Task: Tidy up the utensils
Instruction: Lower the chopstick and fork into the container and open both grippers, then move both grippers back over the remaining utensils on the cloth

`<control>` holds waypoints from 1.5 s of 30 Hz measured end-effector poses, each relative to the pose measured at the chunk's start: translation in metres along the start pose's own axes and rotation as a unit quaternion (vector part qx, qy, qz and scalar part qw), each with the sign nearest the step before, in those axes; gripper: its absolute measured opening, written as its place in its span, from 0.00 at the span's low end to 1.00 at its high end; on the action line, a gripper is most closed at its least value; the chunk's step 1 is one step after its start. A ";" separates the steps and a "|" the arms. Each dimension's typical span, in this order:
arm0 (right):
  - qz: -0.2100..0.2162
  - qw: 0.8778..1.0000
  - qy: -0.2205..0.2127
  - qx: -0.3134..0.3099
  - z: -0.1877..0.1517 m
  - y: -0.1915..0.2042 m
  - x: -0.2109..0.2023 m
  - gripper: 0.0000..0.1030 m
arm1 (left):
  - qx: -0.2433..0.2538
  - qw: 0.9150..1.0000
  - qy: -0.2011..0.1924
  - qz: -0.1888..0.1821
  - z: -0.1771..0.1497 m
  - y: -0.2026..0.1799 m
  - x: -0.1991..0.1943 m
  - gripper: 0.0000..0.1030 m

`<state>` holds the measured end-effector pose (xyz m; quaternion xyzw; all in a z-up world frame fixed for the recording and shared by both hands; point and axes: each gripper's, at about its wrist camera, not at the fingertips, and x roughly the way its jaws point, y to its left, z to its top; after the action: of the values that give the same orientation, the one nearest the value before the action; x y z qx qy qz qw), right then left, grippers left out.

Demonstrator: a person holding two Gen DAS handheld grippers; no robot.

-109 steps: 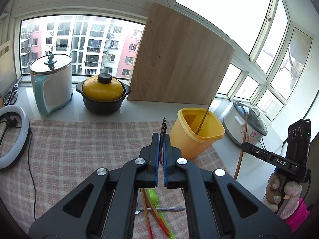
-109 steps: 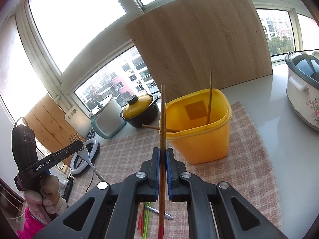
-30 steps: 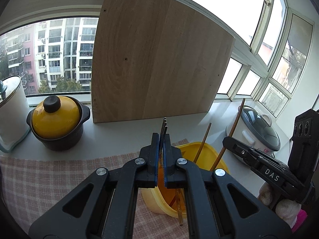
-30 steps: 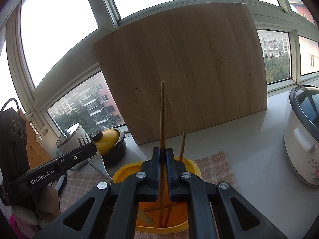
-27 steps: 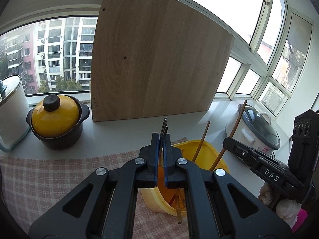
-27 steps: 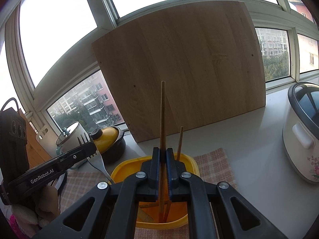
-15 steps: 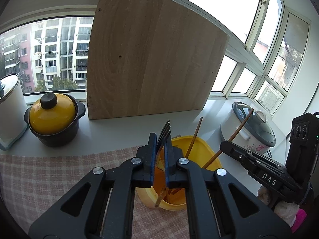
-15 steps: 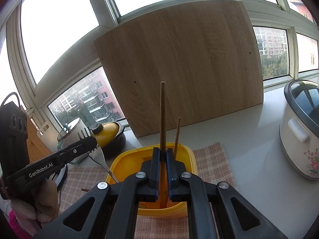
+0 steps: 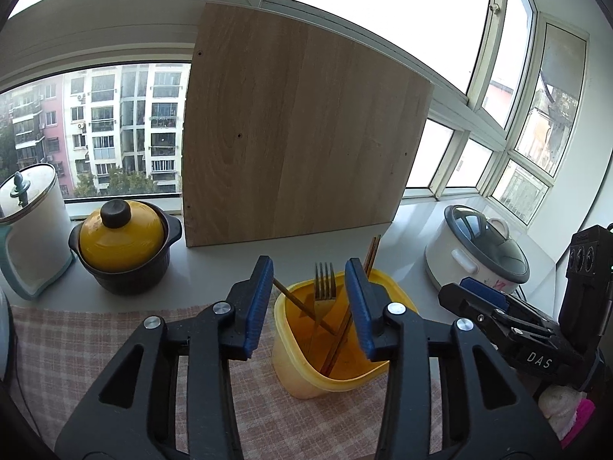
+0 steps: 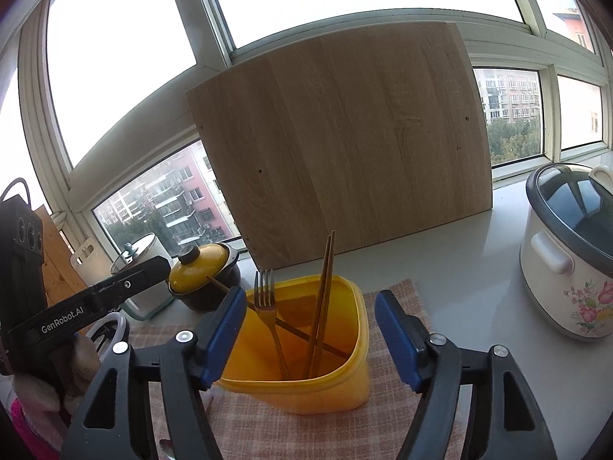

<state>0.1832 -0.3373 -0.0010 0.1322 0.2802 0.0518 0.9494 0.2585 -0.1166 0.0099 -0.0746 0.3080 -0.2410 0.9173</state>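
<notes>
Half a second earlier both tools were clamped, the left on a fork and the right on a chopstick; now both utensils stand loose in the yellow container (image 10: 329, 387) and neither tool holds anything. The left tool (image 9: 309, 303) has its jaws parting, with the fork (image 9: 324, 291) seen between them but untouched. The right tool (image 10: 309, 331) is also spreading its jaws, wide apart, with nothing pressed between the pads.

In the right wrist view the fork leans tines-up against the container's near-left side, a pair of chopsticks (image 10: 325, 280) stands nearly upright in the middle, and one more chopstick (image 10: 230, 292) lies slanted across, its end poking out over the left rim. The container sits on the checked cloth (image 10: 398, 295) on the tabletop.

The main risk is in pulling away: both tools hang close over the rim, and a pad catching the slanted chopstick's projecting end could lever it out or tip the light container. The tall utensils lean freely, so a knock to the container's wall could topple them. The rice cooker (image 10: 571, 260) stands well clear to the right.
</notes>
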 end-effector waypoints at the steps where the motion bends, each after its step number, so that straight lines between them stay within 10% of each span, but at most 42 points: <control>1: -0.001 1.000 -0.004 -0.001 -0.001 0.001 -0.003 0.80 | 0.000 1.000 -0.001 0.000 0.000 0.000 -0.002 0.38; 10: -0.007 1.000 -0.018 0.000 -0.007 0.004 -0.022 1.00 | 0.002 1.000 -0.019 0.006 -0.009 0.000 -0.023 0.68; 20: -0.016 1.000 -0.019 0.002 -0.019 0.005 -0.040 1.00 | 0.014 0.999 -0.026 0.029 -0.026 0.001 -0.053 0.90; 35: 0.015 0.996 -0.012 -0.084 -0.048 0.039 -0.061 1.00 | 0.051 0.994 0.017 0.093 -0.074 0.046 -0.103 0.91; 45: 0.064 0.994 0.063 -0.068 -0.076 0.052 -0.036 0.97 | -0.073 0.991 0.072 0.085 -0.130 0.110 -0.123 0.84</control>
<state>0.1099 -0.2768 -0.0290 0.0812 0.3259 0.1396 0.9315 0.1386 0.0415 -0.0604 -0.0967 0.3955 -0.1436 0.9020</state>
